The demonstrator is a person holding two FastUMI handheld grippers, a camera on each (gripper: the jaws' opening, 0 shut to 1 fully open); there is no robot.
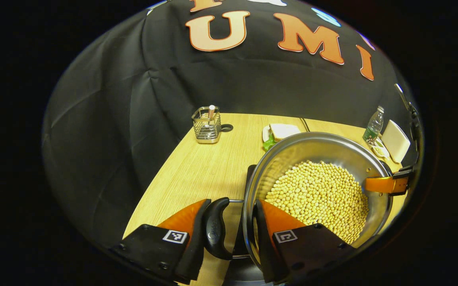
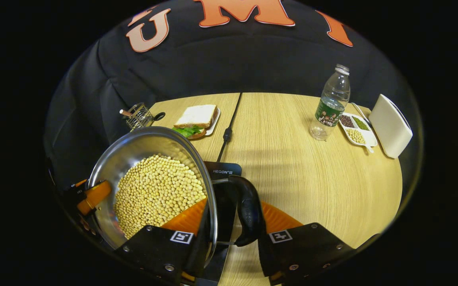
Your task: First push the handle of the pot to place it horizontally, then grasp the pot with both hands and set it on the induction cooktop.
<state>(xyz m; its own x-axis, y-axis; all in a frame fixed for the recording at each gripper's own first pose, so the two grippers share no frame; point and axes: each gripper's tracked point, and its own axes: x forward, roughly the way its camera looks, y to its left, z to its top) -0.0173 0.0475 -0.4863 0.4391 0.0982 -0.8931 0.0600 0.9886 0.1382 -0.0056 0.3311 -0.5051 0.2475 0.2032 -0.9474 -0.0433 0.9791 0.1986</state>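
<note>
Gripping: left tongs clamp the pot's black side handle and rim
Right tongs: clamp the opposite handle and rim
Pot: above the induction cooktop, at 12 o'clock from both tongs

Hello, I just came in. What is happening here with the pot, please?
A person holds two tongs on the round steel pot full of yellow beans. The left tongs straddle one black side handle and the rim; the right tongs do likewise at the other handle. The pot is above the black induction cooktop on the wooden table; whether it rests there cannot be told.
</note>
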